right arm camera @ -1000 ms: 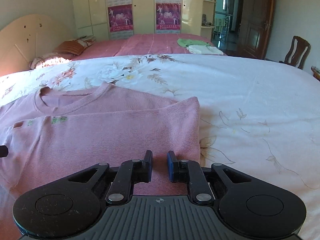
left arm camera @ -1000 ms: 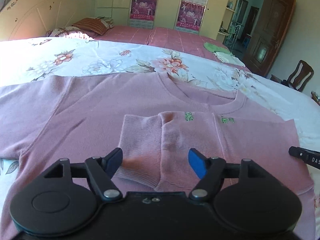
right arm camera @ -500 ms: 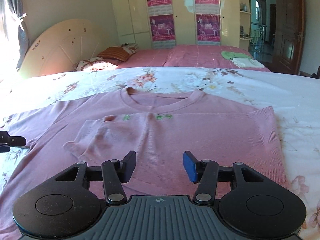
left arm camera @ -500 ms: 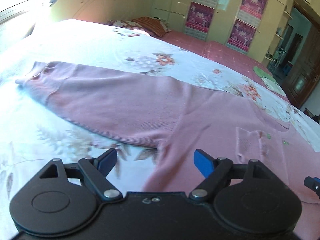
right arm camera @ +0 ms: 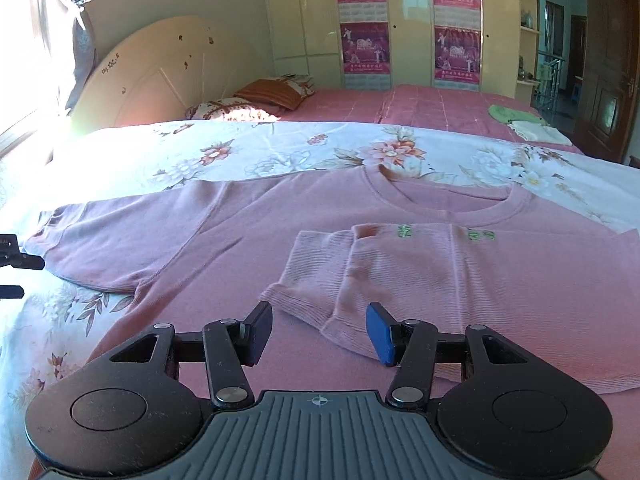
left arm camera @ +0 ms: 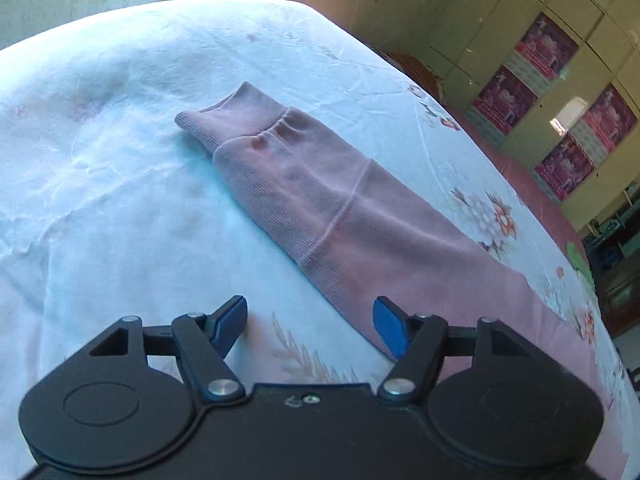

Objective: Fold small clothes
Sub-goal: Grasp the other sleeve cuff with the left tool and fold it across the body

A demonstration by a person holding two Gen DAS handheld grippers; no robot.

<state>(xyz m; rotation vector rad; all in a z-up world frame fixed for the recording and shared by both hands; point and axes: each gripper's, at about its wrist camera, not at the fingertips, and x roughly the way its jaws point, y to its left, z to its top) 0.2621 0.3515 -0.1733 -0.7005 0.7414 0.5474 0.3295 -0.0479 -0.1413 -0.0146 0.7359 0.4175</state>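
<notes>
Garment: a pink sweater lies flat on the bed, over a floral sheet, neckline away from the camera.
Right side: one sleeve is already folded across the chest, its cuff just ahead of the right hand-held gripper.
Left side: the other sleeve stretches straight out over the sheet, ribbed cuff at the far end.
Step in hand: likely fetching the outstretched sleeve to fold it in.
Risk, grip point: a pinch at the sleeve's near edge could catch one layer only, or the sheet with it.
Risk, drag: a mid-sleeve grip would leave the cuff trailing and twisting.
Risk, finished fold: the right hand-held gripper hovers close to the folded cuff and could snag it.
Left hand-held gripper: jaws apart and closing, nothing between the pads; sleeve edge just ahead.
Right hand-held gripper: jaws parted, holding nothing.
</notes>
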